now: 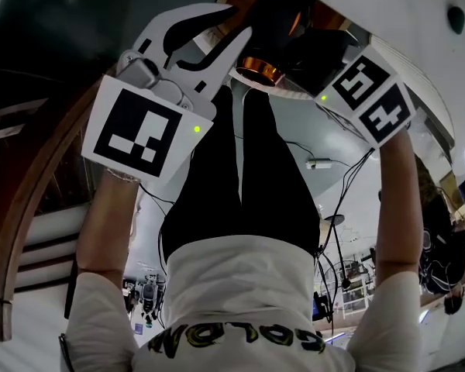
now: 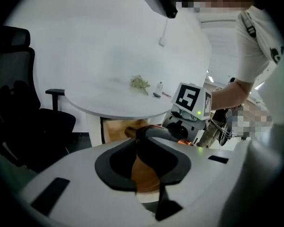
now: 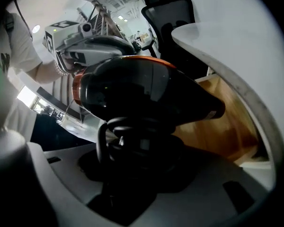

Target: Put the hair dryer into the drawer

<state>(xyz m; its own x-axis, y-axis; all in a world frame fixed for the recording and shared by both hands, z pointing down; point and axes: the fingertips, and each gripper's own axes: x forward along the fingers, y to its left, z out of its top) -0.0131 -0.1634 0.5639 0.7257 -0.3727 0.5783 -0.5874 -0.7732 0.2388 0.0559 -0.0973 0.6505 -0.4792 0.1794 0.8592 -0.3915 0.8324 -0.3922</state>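
R gripper (image 3: 137,150), bottom centre of its own view: jaws wide apart and clamped on the black handle of the hair dryer (image 3: 132,91). The body w/ its orange ring fills mid-frame, nozzle pointing right. So pickup looks done and the dryer is in the air, not resting on anything.

L gripper (image 2: 144,160): jaws a little apart, nothing betw. them, only wood showing through the gap.

Just beyond the nozzle, at right of the R gripper view, is the wooden inside of the drawer (image 3: 227,122), under the edge of the white table (image 3: 217,56). It seems already open. The dryer is near it but not in yet.

Left to do, prob.: lower the dryer in, let go, maybe shut the drawer.

Further back: black office chair (image 3: 168,6).
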